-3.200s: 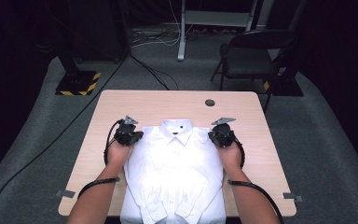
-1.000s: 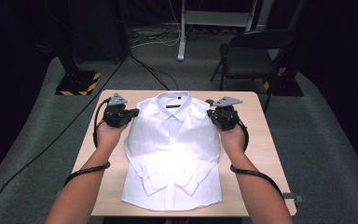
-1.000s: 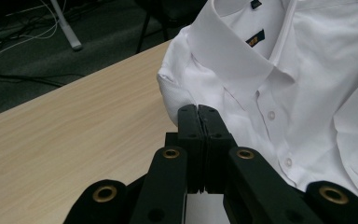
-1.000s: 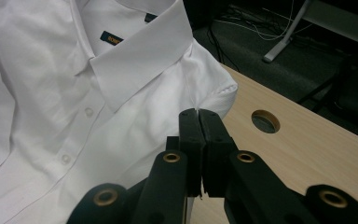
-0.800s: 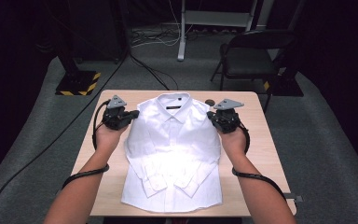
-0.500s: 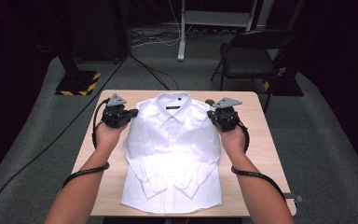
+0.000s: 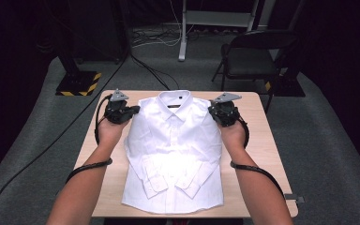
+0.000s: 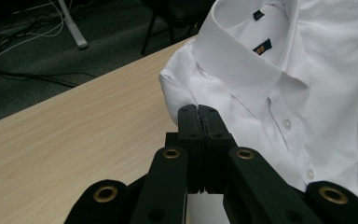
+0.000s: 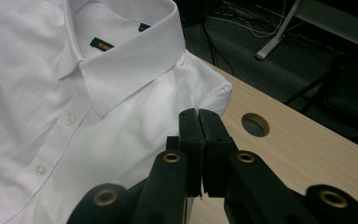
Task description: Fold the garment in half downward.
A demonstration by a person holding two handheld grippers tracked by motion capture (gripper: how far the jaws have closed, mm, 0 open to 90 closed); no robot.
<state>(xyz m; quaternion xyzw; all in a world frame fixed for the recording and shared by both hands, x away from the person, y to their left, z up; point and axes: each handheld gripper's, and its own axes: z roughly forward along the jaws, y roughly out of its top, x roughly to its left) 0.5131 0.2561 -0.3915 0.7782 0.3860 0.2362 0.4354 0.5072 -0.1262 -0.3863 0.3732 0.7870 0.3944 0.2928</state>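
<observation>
A white button-up shirt (image 7: 173,150) lies flat and face up on the wooden table (image 7: 258,145), collar at the far end and sleeves folded across its lower front. My left gripper (image 7: 132,110) sits at the shirt's left shoulder. In the left gripper view the shirt (image 8: 307,93) fills the right side, and the left gripper (image 8: 198,109) is shut with shoulder fabric pinched at its tips. My right gripper (image 7: 212,110) sits at the other shoulder. In the right gripper view it (image 9: 198,113) is shut on the shirt (image 9: 51,93) in the same way.
A round hole (image 9: 255,124) is cut in the tabletop just past the right shoulder. A dark folding chair (image 7: 255,54) stands beyond the far right corner. A stand base with yellow-black stripes (image 7: 77,83) and floor cables lie at the far left.
Since the earliest frame both grippers have moved away from the person with the shirt, which slid fully onto the table. Over the last second nothing has moved.
</observation>
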